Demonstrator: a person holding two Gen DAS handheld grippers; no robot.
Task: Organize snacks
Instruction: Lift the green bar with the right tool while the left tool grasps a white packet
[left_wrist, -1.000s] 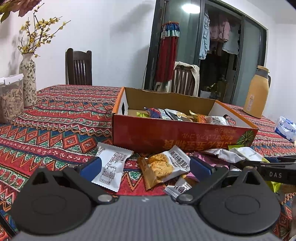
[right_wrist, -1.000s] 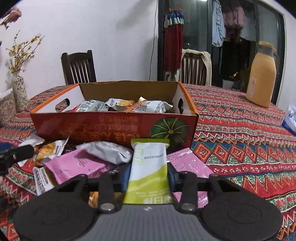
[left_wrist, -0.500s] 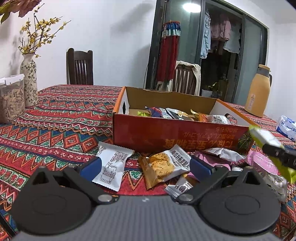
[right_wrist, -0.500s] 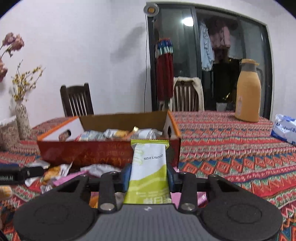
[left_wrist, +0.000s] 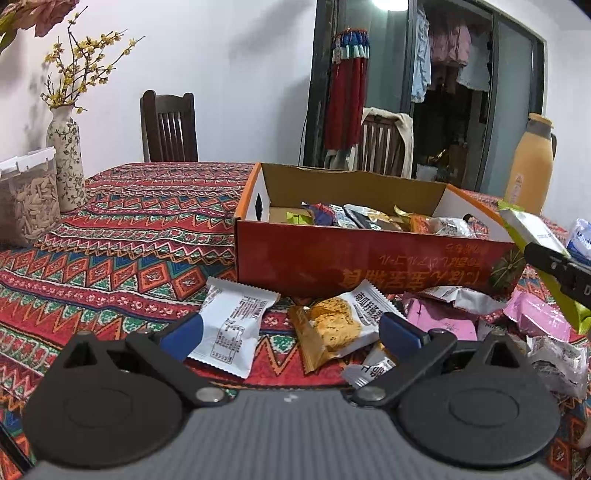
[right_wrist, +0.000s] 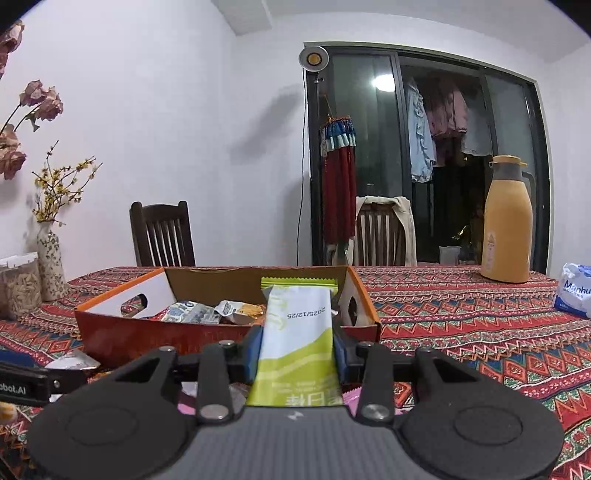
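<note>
An orange cardboard box (left_wrist: 362, 264) (right_wrist: 159, 334) stands on the patterned tablecloth with several snack packets inside. My right gripper (right_wrist: 297, 349) is shut on a green-and-white snack packet (right_wrist: 295, 332) (left_wrist: 532, 232), held upright above the box's near right corner. My left gripper (left_wrist: 291, 332) is open and low over loose packets in front of the box: a white packet (left_wrist: 232, 328) by its left finger and a clear cookie packet (left_wrist: 341, 325) between its fingers, touching neither. Pink packets (left_wrist: 443, 319) lie to the right.
A floral vase (left_wrist: 66, 158) and a clear container of seeds (left_wrist: 27, 203) stand at the table's left. A yellow thermos (right_wrist: 508, 221) and a white tissue pack (right_wrist: 574, 291) are at the right. Two wooden chairs (right_wrist: 162, 232) stand behind the table.
My right gripper has lifted the green-and-white packet from the pile and tilted up, bringing it over the box's near right corner. The left gripper has stayed put.
</note>
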